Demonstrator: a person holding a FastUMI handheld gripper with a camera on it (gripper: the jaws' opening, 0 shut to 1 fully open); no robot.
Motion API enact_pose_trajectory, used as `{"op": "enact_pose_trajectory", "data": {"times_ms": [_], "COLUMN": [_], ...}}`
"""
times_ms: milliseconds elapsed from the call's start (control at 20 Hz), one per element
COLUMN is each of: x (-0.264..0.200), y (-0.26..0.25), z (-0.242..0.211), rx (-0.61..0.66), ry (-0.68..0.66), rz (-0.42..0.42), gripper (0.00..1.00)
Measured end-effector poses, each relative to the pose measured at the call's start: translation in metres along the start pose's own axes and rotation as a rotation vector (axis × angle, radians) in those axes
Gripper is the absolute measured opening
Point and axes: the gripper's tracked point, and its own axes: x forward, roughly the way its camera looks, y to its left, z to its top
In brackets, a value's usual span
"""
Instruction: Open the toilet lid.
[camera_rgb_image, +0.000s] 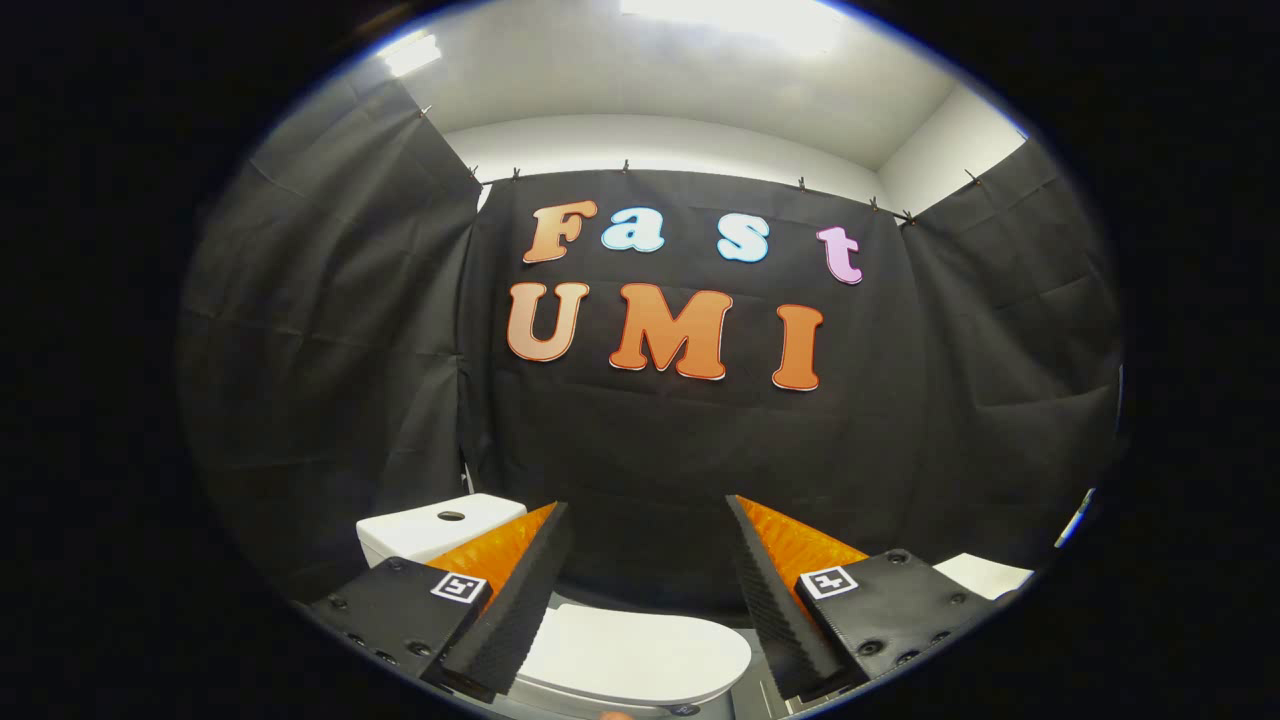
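toilet lid (640, 655): white, i see it lying flat and closed, low between my two fingers and a little below them.
gripper (650, 515): i have the fingers spread wide apart, with nothing between them; neither finger touches the lid.
fingers (520, 600): ribbed inner faces turned toward each other, each carrying a small square marker on its block.
tank (435, 528): white, with a round button hole on top, partly behind my left finger, at the foot of the cloth wall.
booth wall (660, 460): black cloth, clipped along its top edge, hanging straight ahead beyond the fingers.
ceiling (680, 90): white, with bright lights.
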Motion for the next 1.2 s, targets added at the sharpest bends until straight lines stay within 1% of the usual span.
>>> {"op": "enact_pose_trajectory", "data": {"times_ms": [200,400,600,750,950,1200], "x": [0.001,0.009,0.010,0.012,0.018,0.029], "y": [-0.002,-0.014,-0.021,-0.032,-0.053,-0.067], "z": [-0.005,-0.021,-0.050,-0.085,-0.118,-0.143], "rx": [0.001,0.016,0.077,0.142,0.230,0.330], "ry": [0.007,0.027,0.049,0.089,0.112,0.081], "rz": [-0.001,-0.013,0.006,-0.008,-0.074,-0.106], "gripper": [0.98,0.98,0.98,0.98,0.98,0.99]}}
